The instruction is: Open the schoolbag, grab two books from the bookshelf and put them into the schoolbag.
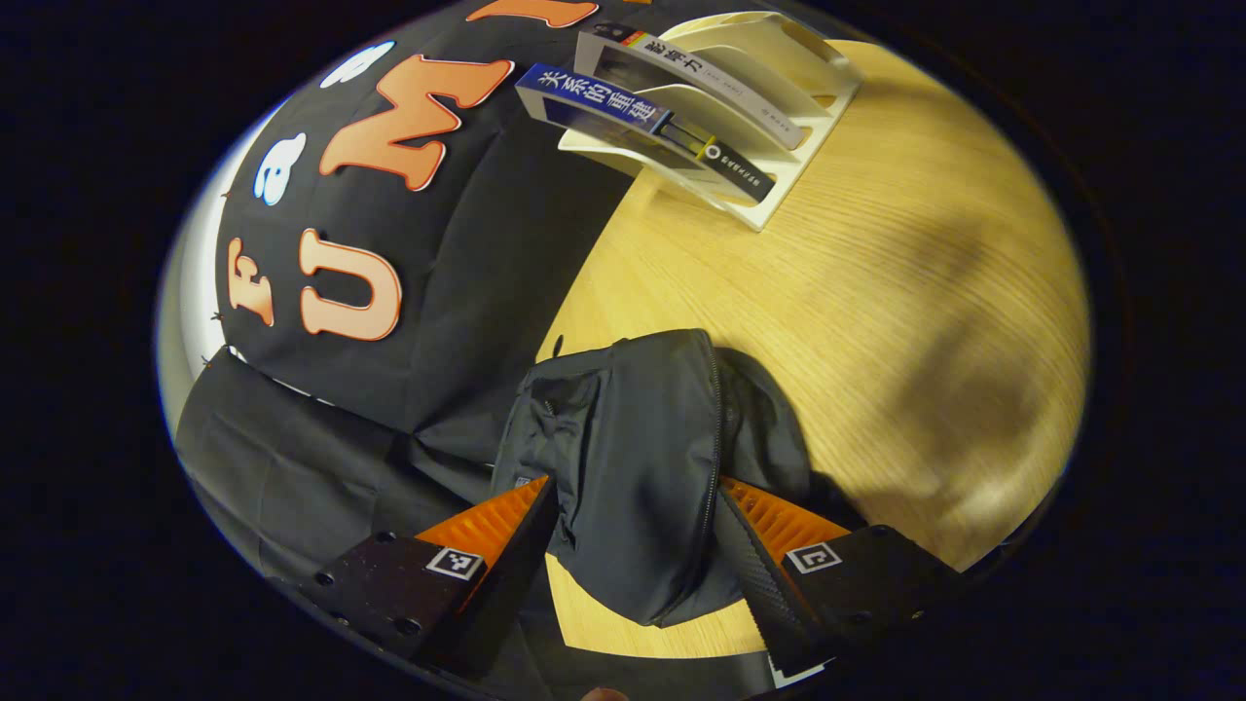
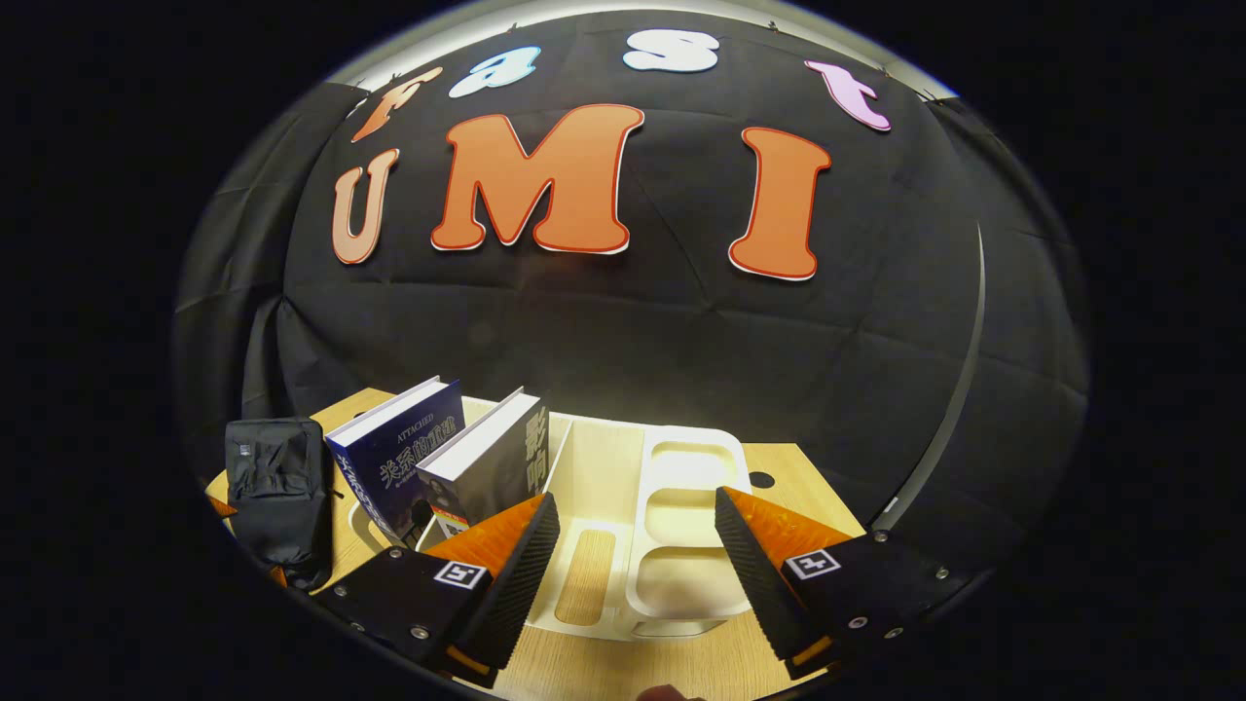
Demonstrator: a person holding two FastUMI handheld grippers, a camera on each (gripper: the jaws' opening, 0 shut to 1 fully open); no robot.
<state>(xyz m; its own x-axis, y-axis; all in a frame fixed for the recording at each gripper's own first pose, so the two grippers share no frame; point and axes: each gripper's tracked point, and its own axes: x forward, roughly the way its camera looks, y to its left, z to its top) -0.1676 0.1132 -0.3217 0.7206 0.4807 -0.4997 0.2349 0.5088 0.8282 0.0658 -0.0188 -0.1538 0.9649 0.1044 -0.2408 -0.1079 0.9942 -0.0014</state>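
In the left gripper view, my left tongs stand spread either side of the one schoolbag, which sits upright on the counter with its zip running straight away from me.

In the right gripper view, my right tongs gape empty before the bookshelf; two books lean ahead-left, nearer this hand.

Bag bottom hidden behind left gripper jaws; can't tell if jaws touch bag. Blue book and grey book bottoms hidden inside shelf. Bag zip too dark to tell.
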